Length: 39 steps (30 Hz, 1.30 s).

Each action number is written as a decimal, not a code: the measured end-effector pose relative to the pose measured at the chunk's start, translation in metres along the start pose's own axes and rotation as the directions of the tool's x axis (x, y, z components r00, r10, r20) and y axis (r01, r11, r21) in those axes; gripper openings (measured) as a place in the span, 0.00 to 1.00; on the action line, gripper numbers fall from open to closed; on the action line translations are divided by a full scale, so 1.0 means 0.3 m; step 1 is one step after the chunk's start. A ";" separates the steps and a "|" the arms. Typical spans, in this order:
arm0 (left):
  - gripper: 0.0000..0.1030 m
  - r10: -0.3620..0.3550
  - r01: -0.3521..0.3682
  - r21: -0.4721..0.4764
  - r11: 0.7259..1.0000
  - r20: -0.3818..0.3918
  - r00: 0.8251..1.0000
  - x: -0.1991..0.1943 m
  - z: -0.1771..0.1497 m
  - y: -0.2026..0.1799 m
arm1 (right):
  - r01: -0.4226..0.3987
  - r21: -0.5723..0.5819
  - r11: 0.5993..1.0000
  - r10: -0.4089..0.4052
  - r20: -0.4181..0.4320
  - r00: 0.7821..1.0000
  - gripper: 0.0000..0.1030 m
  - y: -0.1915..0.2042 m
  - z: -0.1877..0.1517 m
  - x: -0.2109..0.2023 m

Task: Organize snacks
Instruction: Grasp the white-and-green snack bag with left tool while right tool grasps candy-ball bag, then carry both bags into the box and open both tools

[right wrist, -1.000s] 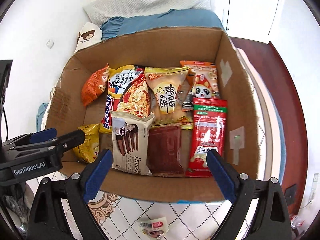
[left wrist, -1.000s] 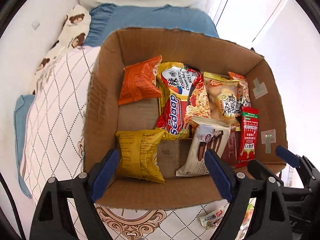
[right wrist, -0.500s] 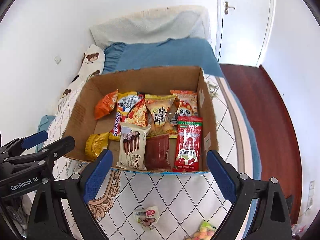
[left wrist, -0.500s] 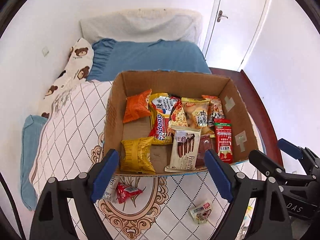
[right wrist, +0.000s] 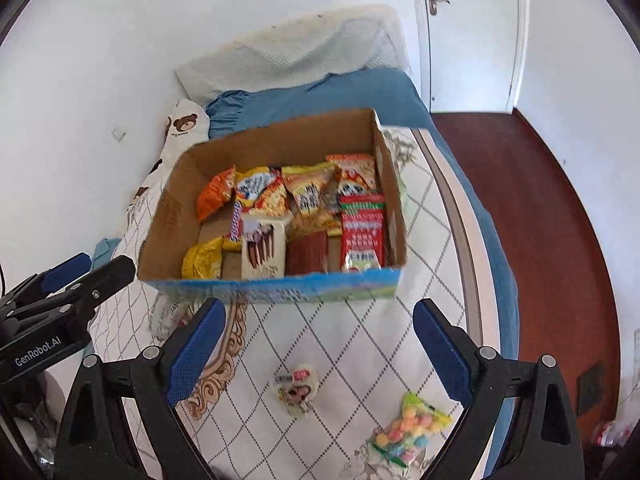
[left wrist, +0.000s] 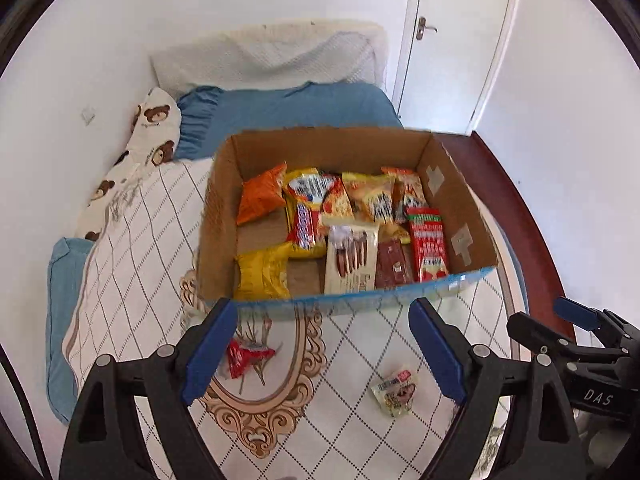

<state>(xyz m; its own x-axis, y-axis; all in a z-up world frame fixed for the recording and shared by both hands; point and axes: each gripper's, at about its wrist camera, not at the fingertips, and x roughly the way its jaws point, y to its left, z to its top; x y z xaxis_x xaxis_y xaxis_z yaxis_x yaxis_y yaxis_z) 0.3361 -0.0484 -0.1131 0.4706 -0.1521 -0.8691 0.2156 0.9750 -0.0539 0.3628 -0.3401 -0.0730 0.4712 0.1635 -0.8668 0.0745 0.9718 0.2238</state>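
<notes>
On the bed sits the cardboard box (left wrist: 224, 216), open top, packed with snacks. Inside I see an orange bag (left wrist: 262, 196) at the far left, a yellow bag (left wrist: 262, 274) at the near left corner, a noodle packet (left wrist: 308, 208) next to the orange one, a white biscuit pack (left wrist: 351, 256) in the near middle, a dark red packet (left wrist: 393, 266) beside it, and a red sausage pack (left wrist: 430, 240) against the right wall. More yellow and orange packets fill the far right part; labels are too blurred to read.

Loose items lie on the quilt (left wrist: 132, 264) in front of the box, outside it: a small red packet (left wrist: 244, 356) just beside my left gripper's (left wrist: 324, 354) left finger, a pale small packet (left wrist: 396, 392) near the middle, and in the right view a bag of coloured candy (right wrist: 408, 432) at the near edge.

Left gripper's jaws stand wide apart, nothing between them, hovering above the quilt short of the box. My right gripper (right wrist: 320, 354) looks the same: jaws spread wide, holding nothing, the pale packet on the quilt below the gap. Each gripper shows at the edge of the other's view.

Behind the box: blue pillow (left wrist: 288, 108), bear-print pillow (left wrist: 154, 128), white door (left wrist: 456, 40).
</notes>
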 end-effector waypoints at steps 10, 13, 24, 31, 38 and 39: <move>0.85 -0.134 0.138 -0.020 0.990 -0.401 0.906 0.432 -0.237 -0.170 | 0.053 0.319 0.946 0.044 -0.290 0.956 0.94 -0.384 -0.382 0.285; 0.85 -0.152 0.169 -0.006 0.986 -0.471 0.869 0.520 -0.265 -0.236 | 0.051 0.380 0.924 0.086 -0.336 0.938 0.92 -0.446 -0.469 0.359; 0.50 -0.158 0.164 -0.033 0.986 -0.512 0.844 0.596 -0.329 -0.232 | 0.045 0.289 0.956 0.063 -0.354 0.933 0.53 -0.382 -0.524 0.460; 0.50 -0.177 0.141 -0.107 0.984 -0.540 0.823 0.613 -0.394 -0.149 | 0.069 0.020 0.997 -0.055 -0.404 0.913 0.60 -0.174 -0.493 0.539; 0.50 -0.148 0.118 -0.090 0.989 -0.527 0.837 0.620 -0.423 -0.155 | 0.041 0.035 0.999 -0.023 -0.417 0.909 0.59 -0.201 -0.503 0.555; 0.50 -0.144 0.117 -0.086 0.989 -0.523 0.840 0.614 -0.425 -0.159 | 0.044 0.029 0.999 -0.028 -0.415 0.909 0.56 -0.203 -0.503 0.549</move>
<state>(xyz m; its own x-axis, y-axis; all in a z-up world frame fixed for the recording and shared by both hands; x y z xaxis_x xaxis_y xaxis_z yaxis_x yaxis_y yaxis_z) 0.3036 -0.1022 -0.3333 -0.0838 -0.1837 -0.9794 0.1950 0.9608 -0.1969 0.3032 -0.3465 -0.2967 0.0614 0.1923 -0.9794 0.1210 0.9726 0.1986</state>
